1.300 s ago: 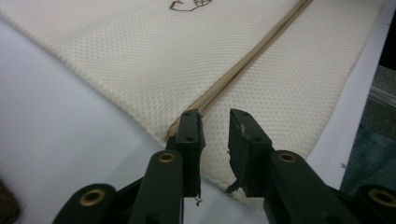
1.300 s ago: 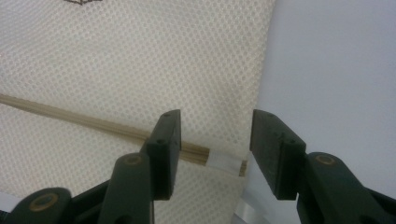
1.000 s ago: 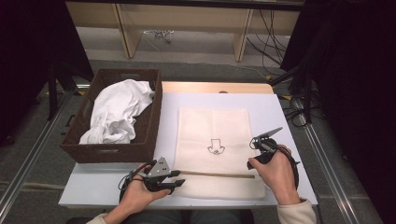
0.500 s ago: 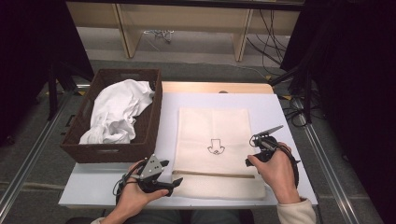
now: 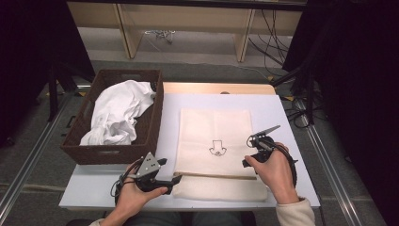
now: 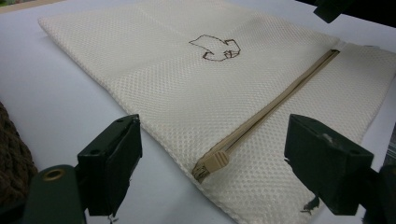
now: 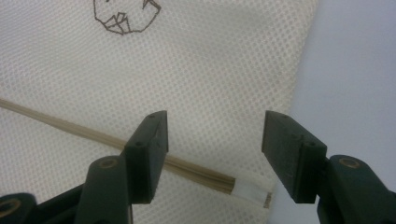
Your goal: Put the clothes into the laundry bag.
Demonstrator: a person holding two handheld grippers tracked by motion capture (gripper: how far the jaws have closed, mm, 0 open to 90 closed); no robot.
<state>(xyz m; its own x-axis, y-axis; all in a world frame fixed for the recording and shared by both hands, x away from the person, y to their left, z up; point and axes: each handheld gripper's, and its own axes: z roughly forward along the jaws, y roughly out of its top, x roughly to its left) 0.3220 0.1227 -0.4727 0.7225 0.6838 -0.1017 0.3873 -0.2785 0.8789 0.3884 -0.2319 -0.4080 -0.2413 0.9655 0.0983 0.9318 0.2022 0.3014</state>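
Left gripper view shows my left gripper (image 6: 212, 163) jaws, just sprung apart, straddling the zipper pull (image 6: 212, 164) at six o'clock of the mesh bag (image 6: 187, 88), so it's freed.

cream mesh, brown lines, black jaws

the mesh bag (image 5: 214, 136) is cream, woven in a fine dotted grid, with a small figure (image 6: 215, 48) outlined in dark brown. its zipper (image 6: 271, 109) runs as a tan stripe to a tan pull (image 6: 212, 163). the table (image 5: 287, 108) is pale lilac-white. the basket (image 5: 153, 125) is dark brown wicker, the cloth (image 5: 117, 113) in it plain white. both the left gripper (image 6: 212, 177) and right gripper (image 7: 212, 144) are black.
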